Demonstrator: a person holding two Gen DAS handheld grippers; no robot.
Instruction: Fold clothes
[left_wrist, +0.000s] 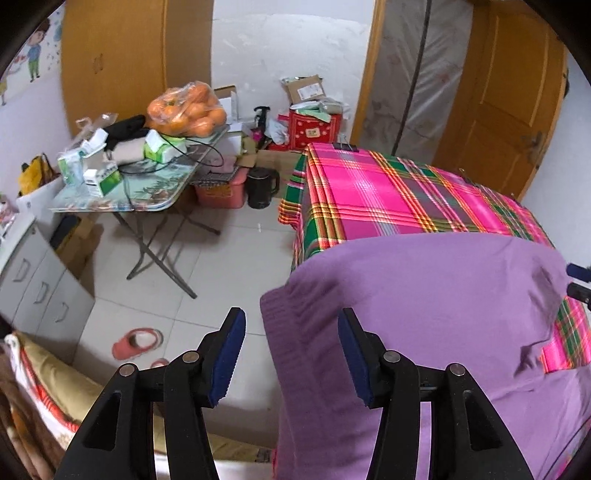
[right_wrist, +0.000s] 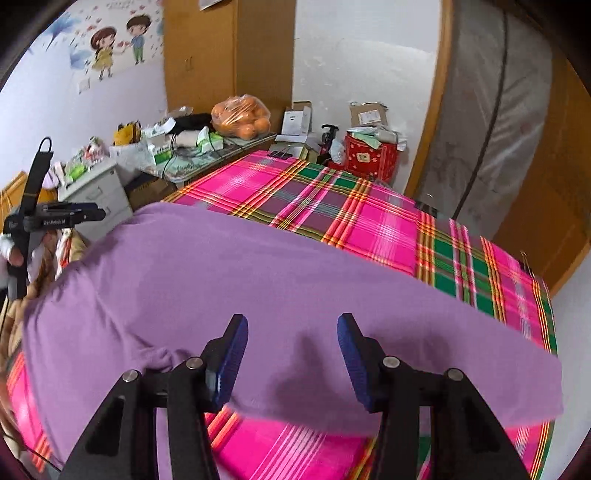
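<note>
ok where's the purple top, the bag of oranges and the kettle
purple top (right_wrist: 258, 280), right wrist view, middle of the cloth
bag of oranges (left_wrist: 188, 110), left wrist view, middle of the bag
kettle (left_wrist: 260, 188), left wrist view, its black body

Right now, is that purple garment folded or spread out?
Folded, at least once: the purple garment shows a doubled layer with a smooth far edge on the plaid cloth.

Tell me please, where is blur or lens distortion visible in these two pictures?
Left wrist view: dark round corners, the wooden door bows, the pink slipper is smeared. Right wrist view: the near edge of the purple garment and the plaid cloth below it are streaked; the wall picture stays fairly sharp.
</note>
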